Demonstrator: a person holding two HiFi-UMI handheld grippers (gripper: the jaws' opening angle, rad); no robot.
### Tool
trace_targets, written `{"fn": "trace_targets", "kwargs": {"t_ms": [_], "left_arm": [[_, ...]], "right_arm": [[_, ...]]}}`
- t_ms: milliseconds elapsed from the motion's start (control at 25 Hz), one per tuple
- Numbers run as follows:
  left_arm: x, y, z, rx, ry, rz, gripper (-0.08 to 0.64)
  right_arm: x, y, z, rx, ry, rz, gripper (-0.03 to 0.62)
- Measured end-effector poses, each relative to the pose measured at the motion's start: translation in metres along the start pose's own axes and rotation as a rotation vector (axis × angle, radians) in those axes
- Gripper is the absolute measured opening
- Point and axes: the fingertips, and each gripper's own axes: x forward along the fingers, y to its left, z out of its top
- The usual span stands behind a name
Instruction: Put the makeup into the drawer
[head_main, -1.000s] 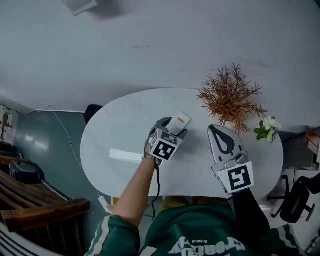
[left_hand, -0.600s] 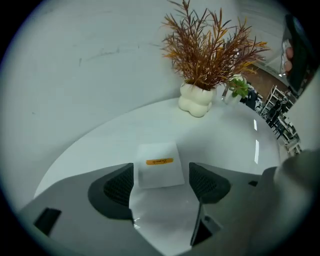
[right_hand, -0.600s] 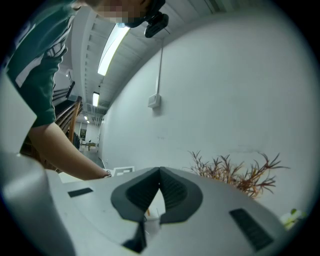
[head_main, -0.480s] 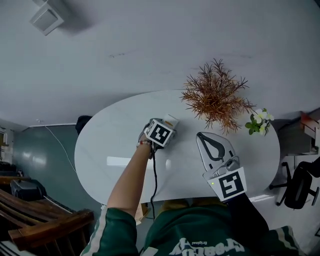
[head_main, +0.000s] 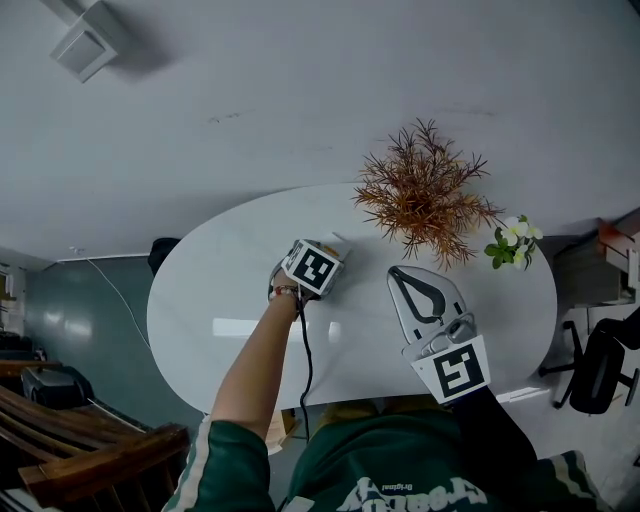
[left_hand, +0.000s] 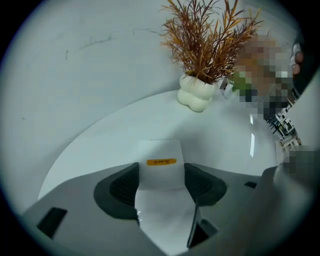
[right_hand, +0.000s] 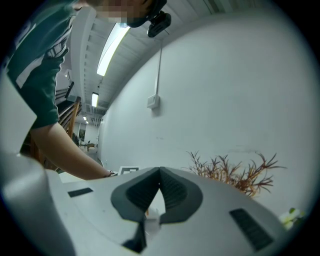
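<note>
Left gripper (left_hand: 161, 166): pitched steeply down onto the white oval table (head_main: 220, 290), jaws set either side of the makeup box (left_hand: 160, 177). The jaws have just been closing with the box between them. In the left gripper view both pads (left_hand: 125, 185) meet the box's side faces with no gap showing on either side, so it is read as clamped on the box.

Key relation: the box lies straight ahead of the left gripper, between its jaws. Its long axis runs away along the gripper's own line, and the jaws span the short width. The end with the orange label (left_hand: 161, 161) is the far end, sticking out past the fingertips toward the potted dried plant (left_hand: 210, 40).

Location: box on the table, left of centre toward the far edge, left of the plant's white lobed pot (left_hand: 196, 95) and well apart from it.

Box appearance: small plain white carton, flat faces, crisp edges, one narrow orange strip with print too small to read. Judged light and rigid enough for a side pinch.

Right gripper (right_hand: 159, 172): jaws together at the tips, nothing held, roughly level above the near right of the table. It is well apart from the box, so the left hand is the nearer.

Drawer: not seen in any view
</note>
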Motion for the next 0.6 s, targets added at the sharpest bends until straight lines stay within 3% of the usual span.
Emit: {"fn": "trace_targets", "kwargs": {"t_ms": [240, 600], "left_arm": [[-0.05, 0.012, 0.006, -0.028, -0.192, 0.117, 0.288], [-0.164, 0.018, 0.02, -0.115, -0.492, 0.289, 0.287]], "right_arm": [[0.006, 0.006, 0.009, -0.008, -0.027, 0.025, 0.005], [0.024, 0.021, 0.034, -0.051, -0.069, 0.067, 0.005]]}}
